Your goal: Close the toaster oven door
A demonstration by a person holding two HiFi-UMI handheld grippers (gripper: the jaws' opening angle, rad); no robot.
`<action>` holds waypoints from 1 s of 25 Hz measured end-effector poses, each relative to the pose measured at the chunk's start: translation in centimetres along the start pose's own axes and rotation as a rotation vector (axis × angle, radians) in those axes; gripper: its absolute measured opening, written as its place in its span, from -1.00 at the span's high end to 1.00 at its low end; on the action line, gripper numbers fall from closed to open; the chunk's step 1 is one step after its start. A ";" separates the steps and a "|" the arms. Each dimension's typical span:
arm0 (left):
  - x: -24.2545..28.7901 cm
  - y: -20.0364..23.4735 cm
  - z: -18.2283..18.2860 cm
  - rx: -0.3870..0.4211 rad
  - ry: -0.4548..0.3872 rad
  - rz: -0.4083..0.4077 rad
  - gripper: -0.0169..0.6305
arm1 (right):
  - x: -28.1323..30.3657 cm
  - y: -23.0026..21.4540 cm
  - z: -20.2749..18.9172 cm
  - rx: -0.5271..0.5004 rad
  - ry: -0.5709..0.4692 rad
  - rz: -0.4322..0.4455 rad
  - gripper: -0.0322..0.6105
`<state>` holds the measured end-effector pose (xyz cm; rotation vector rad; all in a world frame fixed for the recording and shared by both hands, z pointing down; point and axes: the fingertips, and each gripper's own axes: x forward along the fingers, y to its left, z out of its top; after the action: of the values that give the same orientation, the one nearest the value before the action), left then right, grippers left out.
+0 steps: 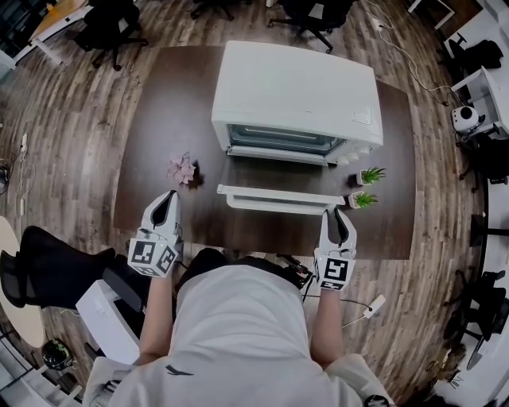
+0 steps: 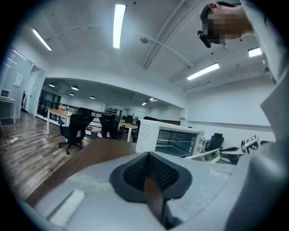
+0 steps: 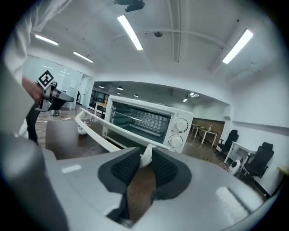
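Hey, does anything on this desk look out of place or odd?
Only the door of the toaster oven: it lies flat open over the table. The right gripper is shut on the right end of its handle. Nothing looks spilled, tipped or damaged.

You stand over a dark brown counter (image 1: 159,119) on a wood-plank floor (image 1: 71,119). At 11 o'clock from the counter, a black office chair (image 1: 111,28) sits by a pale desk (image 1: 60,20). Another black chair (image 1: 314,16) is at 1 o'clock. A white cable (image 1: 406,56) trails over the floor at 2 o'clock, near a white desk (image 1: 485,87) at 3 o'clock. Overhead, the white ceiling (image 2: 81,58) carries long light strips (image 2: 118,25). Farther back, more black chairs (image 2: 74,128) and desks fill an open office with plain white walls (image 3: 257,103).
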<state>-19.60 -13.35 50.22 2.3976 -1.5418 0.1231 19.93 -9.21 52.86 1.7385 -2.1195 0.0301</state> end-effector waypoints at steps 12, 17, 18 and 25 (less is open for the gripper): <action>-0.8 1.3 0.0 -0.017 -0.013 0.052 0.93 | 7.2 -5.2 9.5 0.087 -0.181 -0.045 0.90; -1.7 2.2 0.2 -0.026 -0.020 0.085 0.93 | 9.4 -6.0 7.4 0.146 -0.084 -0.026 0.89; -1.8 2.3 0.3 -0.026 -0.020 0.090 0.93 | 9.2 -6.1 6.9 0.189 -0.086 -0.027 0.89; -1.2 2.3 0.3 -0.025 -0.017 0.073 0.93 | 6.9 -4.0 6.6 0.208 -0.119 -0.011 0.89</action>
<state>-22.25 -13.29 50.12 2.3300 -1.6291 0.0975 20.74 -18.33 48.01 1.9131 -2.2610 0.1528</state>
